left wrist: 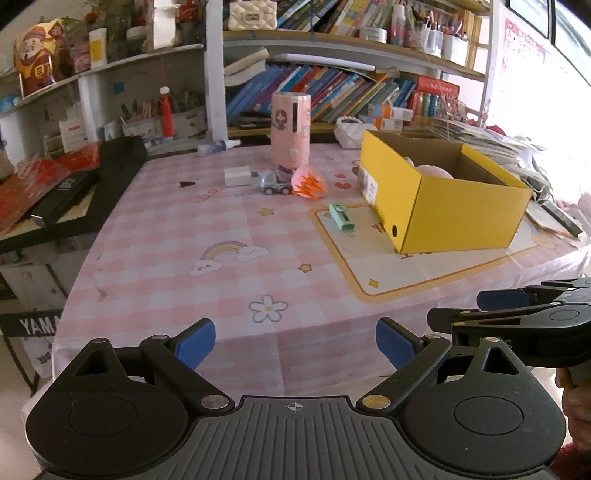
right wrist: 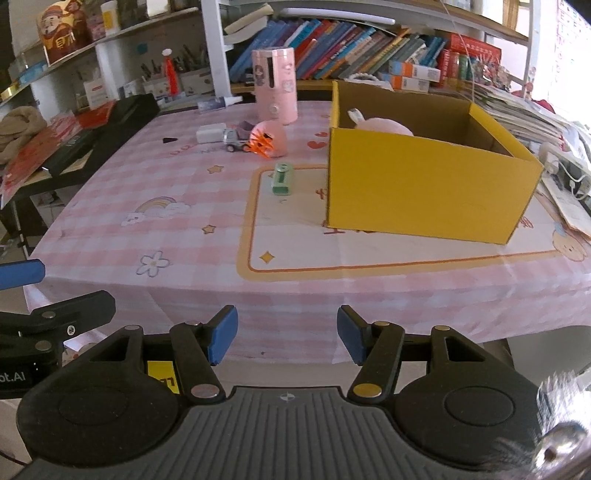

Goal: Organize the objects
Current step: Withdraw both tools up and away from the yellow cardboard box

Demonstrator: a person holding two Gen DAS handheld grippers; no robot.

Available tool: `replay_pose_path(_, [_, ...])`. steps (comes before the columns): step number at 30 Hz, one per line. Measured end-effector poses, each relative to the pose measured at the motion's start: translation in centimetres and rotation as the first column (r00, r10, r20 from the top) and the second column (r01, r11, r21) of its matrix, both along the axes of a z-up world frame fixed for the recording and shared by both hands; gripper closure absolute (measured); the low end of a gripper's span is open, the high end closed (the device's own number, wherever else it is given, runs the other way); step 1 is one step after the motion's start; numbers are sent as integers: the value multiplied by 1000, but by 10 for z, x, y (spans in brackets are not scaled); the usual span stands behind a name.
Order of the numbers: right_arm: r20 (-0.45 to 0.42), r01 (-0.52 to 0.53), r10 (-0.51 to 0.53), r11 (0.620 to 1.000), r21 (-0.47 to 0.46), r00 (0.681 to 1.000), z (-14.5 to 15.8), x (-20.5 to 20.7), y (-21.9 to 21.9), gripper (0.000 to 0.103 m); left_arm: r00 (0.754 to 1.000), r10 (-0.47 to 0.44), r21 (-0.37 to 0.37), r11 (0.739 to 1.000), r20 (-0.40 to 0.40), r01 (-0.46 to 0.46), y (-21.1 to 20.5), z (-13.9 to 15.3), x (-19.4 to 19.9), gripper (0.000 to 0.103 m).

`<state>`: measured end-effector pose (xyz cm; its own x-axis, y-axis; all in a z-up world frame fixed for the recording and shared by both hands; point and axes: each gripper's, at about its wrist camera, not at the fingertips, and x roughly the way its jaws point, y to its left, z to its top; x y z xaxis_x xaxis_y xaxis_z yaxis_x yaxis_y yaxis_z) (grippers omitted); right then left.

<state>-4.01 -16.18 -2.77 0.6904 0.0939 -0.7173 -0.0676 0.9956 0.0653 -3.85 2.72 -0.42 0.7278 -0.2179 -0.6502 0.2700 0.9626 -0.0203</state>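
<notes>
- Left gripper [left wrist: 295, 341] held over the near edge of the table [left wrist: 166, 280], blue pads spread wide, nothing between them.
- Right gripper [right wrist: 287, 339] beside it at the same near edge, pads parted to a middling gap, also empty.
- Yellow box [right wrist: 424, 184] open-topped, on the cream panel of the pink checked cloth, right half of the table.
- Pink plush toy [right wrist: 384, 126] already inside the box, against its far-left corner.
- Green case [right wrist: 282, 179] lying flat just left of the box, apart from it.
- Farther back: grey toy truck [right wrist: 234, 139] touching a pink toy with orange spikes [right wrist: 267, 139], white block [right wrist: 210, 133] beside the truck.
- Pink cylinder [right wrist: 275, 86] upright behind them, near the bookshelf [right wrist: 369, 33].
</notes>
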Motion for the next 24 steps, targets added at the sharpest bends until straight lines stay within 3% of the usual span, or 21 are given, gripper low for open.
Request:
replay_pose_path(13, [20, -52, 52, 999, -7, 998, 6, 3, 23, 46, 999, 31, -15, 999, 24, -31, 18, 4, 1, 7])
replay_pose_path(24, [13, -86, 86, 996, -10, 996, 1, 25, 29, 54, 999, 37, -15, 999, 8, -37, 18, 0, 22, 8])
